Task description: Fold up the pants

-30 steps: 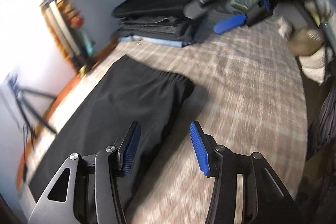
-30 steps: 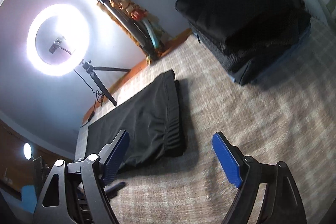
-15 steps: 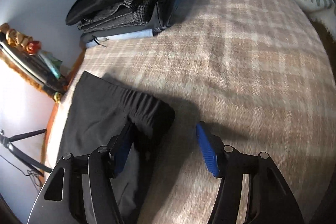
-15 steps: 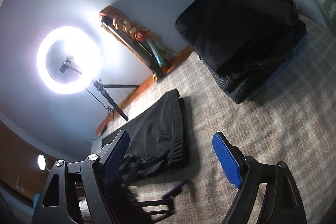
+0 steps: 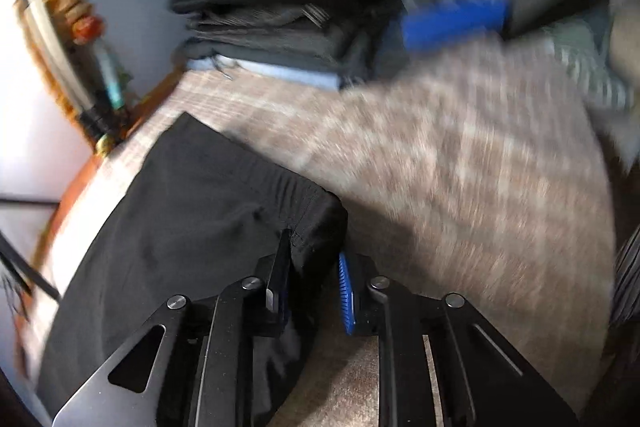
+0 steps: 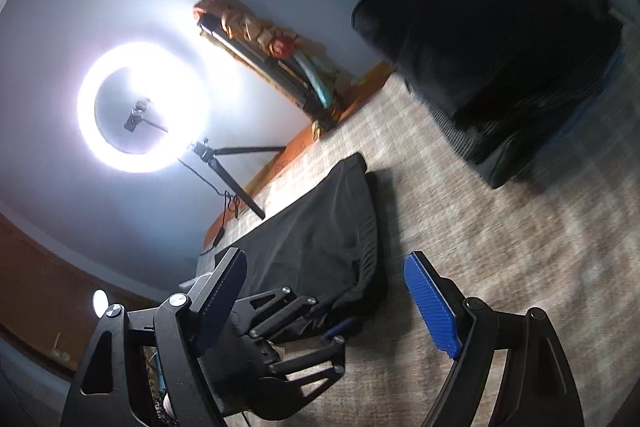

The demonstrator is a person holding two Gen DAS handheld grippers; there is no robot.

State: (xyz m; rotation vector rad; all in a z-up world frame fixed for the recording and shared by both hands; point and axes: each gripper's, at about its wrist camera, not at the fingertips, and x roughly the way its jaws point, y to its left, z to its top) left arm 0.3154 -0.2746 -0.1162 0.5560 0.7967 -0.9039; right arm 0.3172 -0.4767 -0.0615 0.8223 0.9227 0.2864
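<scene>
While the black pants (image 5: 188, 211) lie flat along the bed's plaid blanket (image 5: 460, 187), your left hand-held gripper (image 5: 314, 267) has just been closing and now pinches the near waistband corner. Your right hand-held gripper (image 6: 324, 291) hangs spread wide with nothing in it, just beside. 1 stack of folded clothes (image 5: 288, 11) sits well apart near the wall.

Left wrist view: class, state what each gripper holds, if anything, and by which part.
The left gripper has just closed its jaws on the black pants, at the near waistband corner. The right gripper is open and holds nothing.
</scene>
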